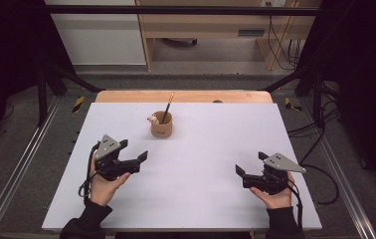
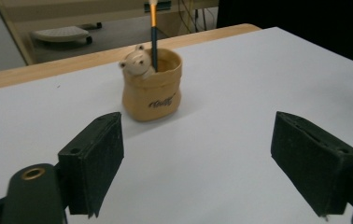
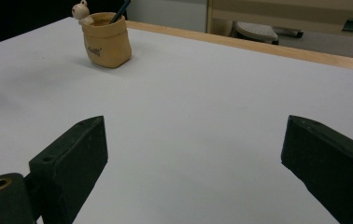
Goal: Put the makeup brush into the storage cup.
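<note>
Left hand [image 1: 104,185] comes in from the bottom left with a dark sleeve, wrapped around the back of the left gripper [image 1: 133,150], which sits low over the table and points up and to the right, toward the pot. Its black jaws are spread wide with nothing but bare table between them; you can see the same thing in the left gripper view, both pads well apart and the pot straight ahead past them. Right hand [image 1: 277,196] is down at the bottom right, holding the right gripper [image 1: 251,164] low over the table and aimed to the left, grey three-cornered plate on top. Its jaws are apart too and hold nothing.

The thing both are looking at is a small tan sack-shaped ceramic pot [image 1: 161,125] with a little bear figure [image 2: 136,61] peeking over the rim and dark lettering on the front. It stands upright in the far middle of the white tabletop [image 1: 201,174], nearer to the left gripper than the right, not touched by either. A dark pencil with an orange end [image 2: 153,35] stands in it, leaning a bit.

Nothing lies between the grippers and the pot. Beyond the white top there's a strip of pale wood edge [image 1: 186,96], and further back a light wooden cabinet [image 1: 216,25] on the floor.
</note>
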